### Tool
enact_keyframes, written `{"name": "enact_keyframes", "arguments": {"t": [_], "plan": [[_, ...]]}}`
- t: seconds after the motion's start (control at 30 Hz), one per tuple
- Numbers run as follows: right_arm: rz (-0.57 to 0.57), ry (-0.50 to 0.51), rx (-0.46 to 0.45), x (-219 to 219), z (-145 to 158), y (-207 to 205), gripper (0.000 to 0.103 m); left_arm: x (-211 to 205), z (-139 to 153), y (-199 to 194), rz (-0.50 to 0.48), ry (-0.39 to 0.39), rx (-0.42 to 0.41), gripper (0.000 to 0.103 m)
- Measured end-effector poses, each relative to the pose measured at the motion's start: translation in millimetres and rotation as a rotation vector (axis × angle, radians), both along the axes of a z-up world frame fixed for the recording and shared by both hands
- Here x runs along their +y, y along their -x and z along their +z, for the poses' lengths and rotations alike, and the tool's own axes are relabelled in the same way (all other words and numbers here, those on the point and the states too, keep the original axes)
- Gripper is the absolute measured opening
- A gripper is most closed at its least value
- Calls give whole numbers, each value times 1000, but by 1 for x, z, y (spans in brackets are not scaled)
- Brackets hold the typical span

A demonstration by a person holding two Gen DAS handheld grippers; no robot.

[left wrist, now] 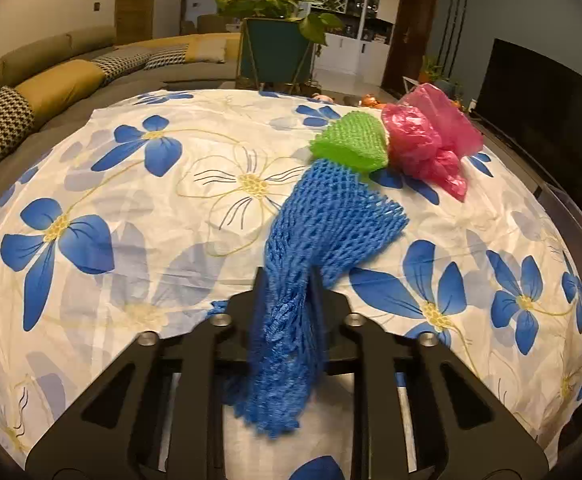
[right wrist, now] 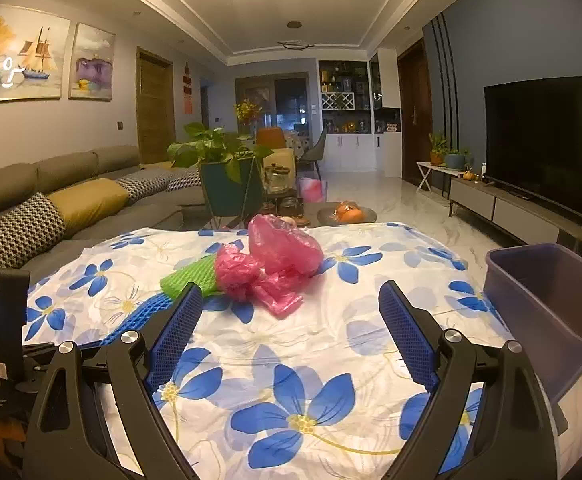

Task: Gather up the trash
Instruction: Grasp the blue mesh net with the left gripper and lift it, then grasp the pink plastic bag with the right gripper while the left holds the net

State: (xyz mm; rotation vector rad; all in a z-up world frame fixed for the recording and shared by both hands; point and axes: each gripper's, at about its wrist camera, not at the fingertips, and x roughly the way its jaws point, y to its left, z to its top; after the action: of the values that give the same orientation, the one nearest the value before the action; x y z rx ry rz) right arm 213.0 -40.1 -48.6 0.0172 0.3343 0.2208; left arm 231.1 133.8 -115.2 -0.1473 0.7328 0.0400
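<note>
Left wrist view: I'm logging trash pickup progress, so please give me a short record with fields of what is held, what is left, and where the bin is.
held: blue foam net, pinched by left gripper
right gripper: open, holds nothing
left on cloth: green foam net, pink plastic bag
surface: floral tablecloth
bin: purple tub, at the cloth's right edge in the right wrist view

A grey sofa (right wrist: 51, 184) with yellow and checked cushions is curving along the wall, left of the right gripper. Paintings (right wrist: 23, 56) are hanging above it. Straight ahead, a potted plant (right wrist: 227, 160) is standing beyond the flowered tablecloth (right wrist: 291, 344). A dark television (right wrist: 547, 136) is sitting to the right, and ceiling light is glowing on the pale marble floor (right wrist: 395, 200).
</note>
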Motion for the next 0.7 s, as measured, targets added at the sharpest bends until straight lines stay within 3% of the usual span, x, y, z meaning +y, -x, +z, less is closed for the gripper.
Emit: {"name": "enact_keyframes", "arguments": {"t": [0.17,0.43,0.7], "plan": [[20,13,9,10,-2,-5,87,4,8,8,15,20,-38,12],[48,26,31,33,-1,-31,83,22,54,29,85,21,-189,12],[52,59,75,70,-9,-84,75,35,76,22,136,16,-257,12]]}}
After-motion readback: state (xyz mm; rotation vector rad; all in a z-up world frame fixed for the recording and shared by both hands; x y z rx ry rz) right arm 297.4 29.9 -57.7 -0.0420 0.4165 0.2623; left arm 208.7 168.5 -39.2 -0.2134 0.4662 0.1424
